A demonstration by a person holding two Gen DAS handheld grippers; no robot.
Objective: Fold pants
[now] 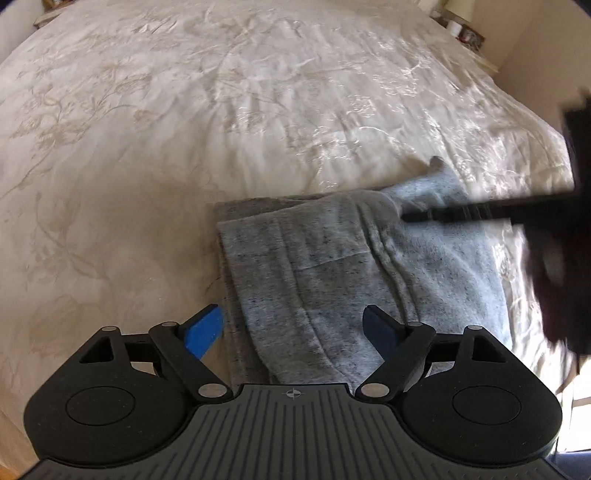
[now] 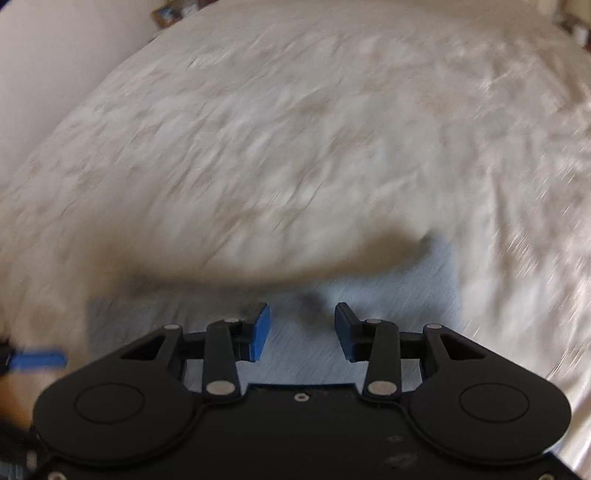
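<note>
Grey heathered pants lie folded in a stack on the cream bedspread. My left gripper is open and empty, just above the near left part of the stack. My right gripper is open and empty above the pants; its view is blurred by motion. It also shows in the left wrist view as a dark blurred shape over the right side of the pants. A blue fingertip of the left gripper shows at the left edge of the right wrist view.
The bedspread has a floral pattern and fills most of both views. Small items stand on a bedside surface at the far right. A cream wall runs along the bed's right side.
</note>
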